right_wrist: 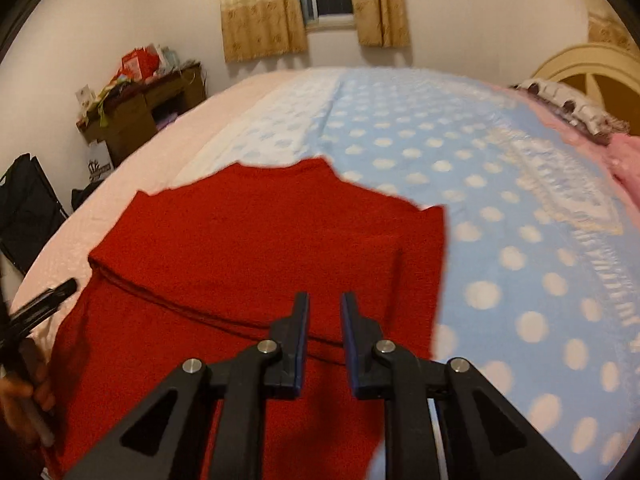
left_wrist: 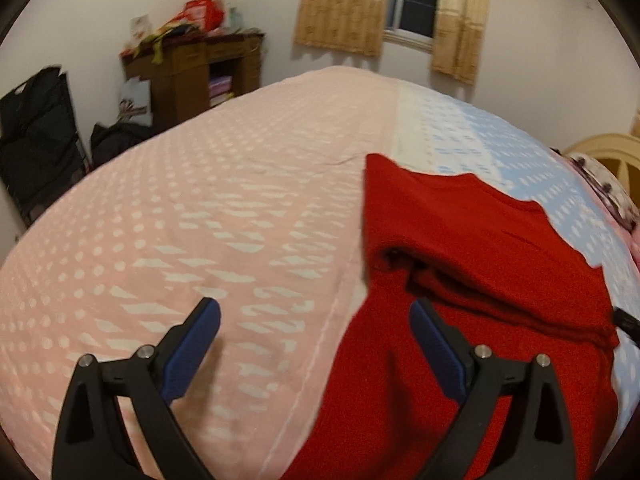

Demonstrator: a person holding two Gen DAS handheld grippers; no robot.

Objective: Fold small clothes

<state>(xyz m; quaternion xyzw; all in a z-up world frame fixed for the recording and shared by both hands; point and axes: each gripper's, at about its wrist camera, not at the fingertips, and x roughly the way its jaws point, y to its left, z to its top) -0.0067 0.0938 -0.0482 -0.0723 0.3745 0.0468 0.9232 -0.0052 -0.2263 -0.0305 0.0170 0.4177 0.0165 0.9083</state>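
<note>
Both tools hang over the bed (left_wrist: 200,208) with nothing in them: left tool (left_wrist: 314,330) spread wide open, one finger above the pink blanket (left_wrist: 160,240) and the other above the red sweater (left_wrist: 480,248); right tool (right_wrist: 325,318) open just a narrow gap, right over the sweater (right_wrist: 248,240), which lies partly folded across the pink and blue dotted (right_wrist: 500,200) halves, one layer doubled over
</note>
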